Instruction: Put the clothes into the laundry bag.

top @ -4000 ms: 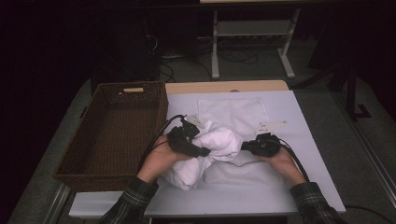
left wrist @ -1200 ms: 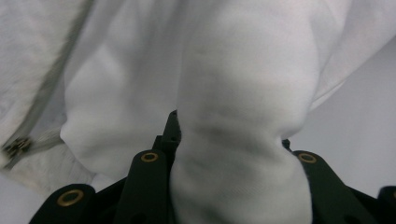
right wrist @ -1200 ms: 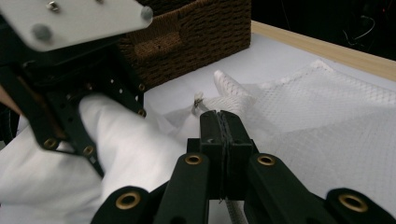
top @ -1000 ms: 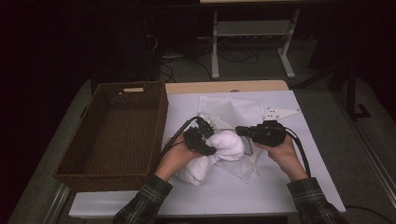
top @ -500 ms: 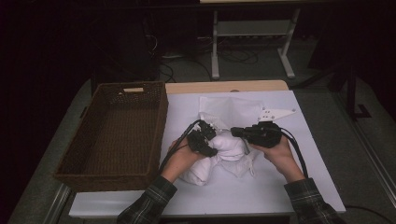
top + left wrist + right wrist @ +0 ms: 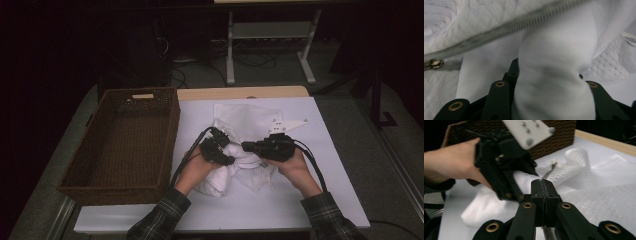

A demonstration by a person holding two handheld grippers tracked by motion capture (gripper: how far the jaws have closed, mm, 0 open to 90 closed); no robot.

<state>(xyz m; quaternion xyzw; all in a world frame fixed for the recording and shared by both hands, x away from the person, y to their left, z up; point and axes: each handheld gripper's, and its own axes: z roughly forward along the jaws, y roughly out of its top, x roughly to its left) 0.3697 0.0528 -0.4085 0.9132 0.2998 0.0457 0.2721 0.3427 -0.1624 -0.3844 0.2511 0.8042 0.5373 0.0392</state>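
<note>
A white mesh bag (image 6: 246, 119) with a grey zipper (image 6: 524, 27) lies crumpled mid-table, and a soft white cloth (image 6: 214, 183) is bunched at its near side. My left gripper (image 6: 229, 160) grips a thick roll of that cloth (image 6: 556, 50). Its jaws have just been opening a little, with the cloth still squeezed between them (image 6: 546, 86). My right gripper (image 6: 246, 146) points left at it. In the right gripper view its jaws (image 6: 544, 186) are shut on the bag's zipper edge, and the mesh (image 6: 599, 185) spreads to the right.
A brown wicker basket (image 6: 170, 132) with nothing in it stands at the left of the white table top (image 6: 310, 200). A wooden strip (image 6: 240, 93) runs along the far edge. Cables trail from both grippers toward the person's plaid sleeves.
Since four seconds ago the two grippers have drawn closer together over the bundle. Within the last second the hands have hardly shifted.
</note>
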